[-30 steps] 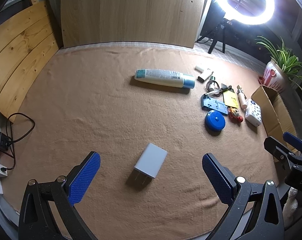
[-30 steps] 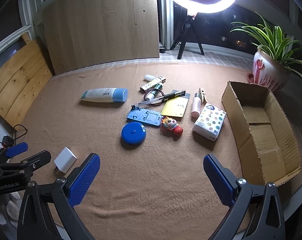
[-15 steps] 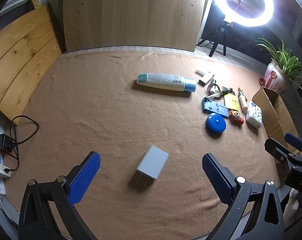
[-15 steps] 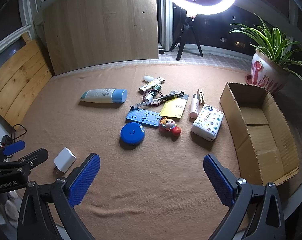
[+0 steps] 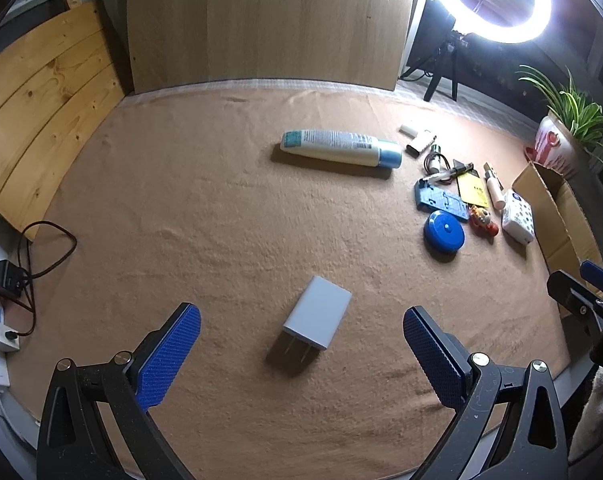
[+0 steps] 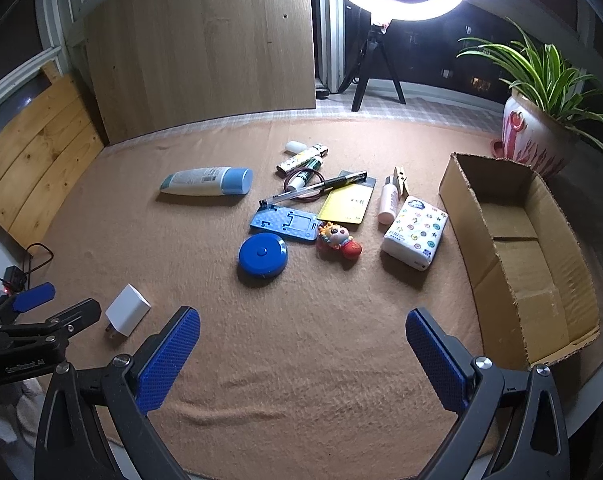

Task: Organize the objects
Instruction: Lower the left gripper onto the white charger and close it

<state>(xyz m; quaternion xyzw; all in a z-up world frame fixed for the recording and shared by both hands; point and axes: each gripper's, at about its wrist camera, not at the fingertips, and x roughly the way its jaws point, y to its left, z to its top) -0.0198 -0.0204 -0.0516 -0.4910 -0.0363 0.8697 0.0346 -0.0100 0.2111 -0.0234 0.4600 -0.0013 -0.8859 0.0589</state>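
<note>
We hold the left gripper [image 5: 301, 344] over the near part of the worktop [image 5: 205, 208], its fingers [image 5: 169, 354] spread wide and empty, with the white charger [image 5: 318, 318] lying flat on the brown cloth just ahead of and between them. In the right wrist view the charger [image 6: 127, 309] sits at about 8 o'clock, well apart from the cluster of small items and the cardboard box [image 6: 517, 252] at 3 o'clock. The right gripper [image 6: 303, 356] is likewise open and carries nothing.

We judge the charger to be light, rigid and smooth-sided, a hard plastic block that should not deform but could slip if pinched at a corner. Its two flat long sides look like the best place to take hold, across the short width, clear of the prongs.

Its long axis runs from about 7 o'clock to 1 o'clock in the left wrist view, with the metal prongs pointing back toward us at 7 o'clock.
</note>
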